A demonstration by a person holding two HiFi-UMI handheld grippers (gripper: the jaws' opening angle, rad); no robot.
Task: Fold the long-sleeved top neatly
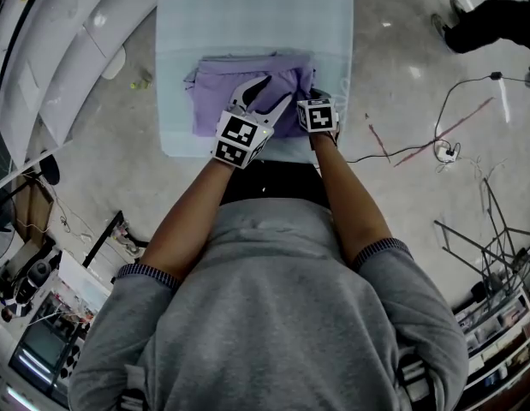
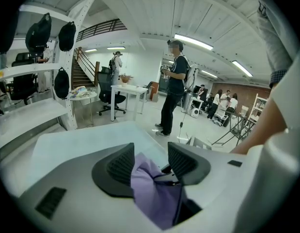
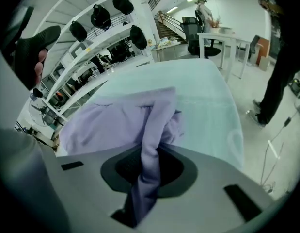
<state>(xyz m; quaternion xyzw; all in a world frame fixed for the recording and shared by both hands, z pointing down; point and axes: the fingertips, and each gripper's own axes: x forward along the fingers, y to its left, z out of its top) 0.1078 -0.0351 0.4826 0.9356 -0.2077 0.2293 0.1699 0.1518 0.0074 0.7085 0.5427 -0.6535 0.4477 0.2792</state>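
The purple long-sleeved top [image 1: 222, 92] lies partly folded near the front edge of the pale covered table [image 1: 247, 24]. My left gripper [image 1: 277, 90] reaches over the top's middle with its jaws apart. In the left gripper view a flap of the purple fabric [image 2: 150, 188] sits between the pads, resting against the left pad [image 2: 121, 165] and clear of the other, so the left gripper [image 2: 150, 152] stands open. My right gripper [image 1: 316, 94] is at the top's right edge. In its own view the right gripper [image 3: 150, 149] is shut on a ridge of the purple top [image 3: 111, 123].
The table [image 3: 203, 91] ends close behind the garment's right side. A person [image 2: 174, 81] stands on the floor beyond the table. Cables [image 1: 419, 148] trail on the floor to the right, white shelving [image 1: 42, 58] runs along the left, and a metal stand [image 1: 496, 238] is at the right.
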